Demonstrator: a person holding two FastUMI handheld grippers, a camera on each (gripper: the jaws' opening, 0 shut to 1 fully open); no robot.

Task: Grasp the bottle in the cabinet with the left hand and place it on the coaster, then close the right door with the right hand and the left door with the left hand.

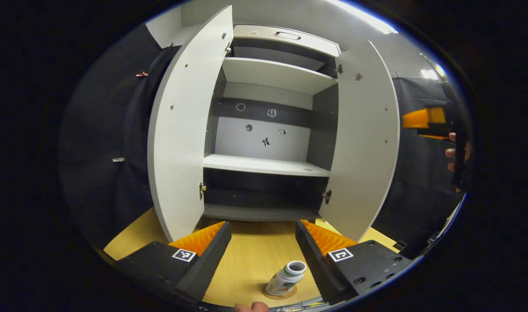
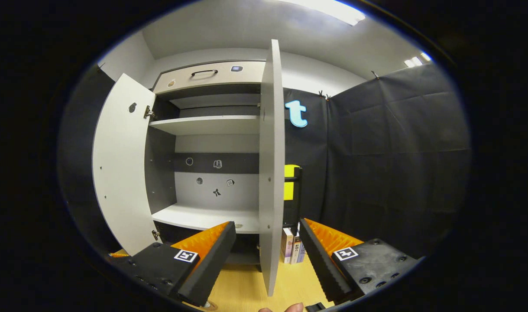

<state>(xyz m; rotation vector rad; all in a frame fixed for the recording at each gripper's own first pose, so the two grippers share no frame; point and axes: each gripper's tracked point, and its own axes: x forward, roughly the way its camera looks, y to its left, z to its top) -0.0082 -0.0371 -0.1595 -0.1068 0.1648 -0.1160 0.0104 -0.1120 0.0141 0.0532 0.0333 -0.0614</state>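
**Bottle down, right door next**

Nearest me, my left gripper (image 1: 263,255) stands released, jaws wide and holding nothing. Between its fingers the bottle (image 1: 286,279) sits upright on the coaster (image 1: 281,294), near the front edge of the table (image 1: 255,255), so I judge placing done.

My right gripper (image 2: 267,260) is also spread and bare, pointing forward with the right door's (image 2: 270,173) free edge standing between its fingers. To close it well, I should move to the door's outer face and push near the free edge, sweeping steadily toward the cabinet (image 2: 212,130).

Farther back, the left door (image 1: 181,130) stands wide open; shelves look bare.
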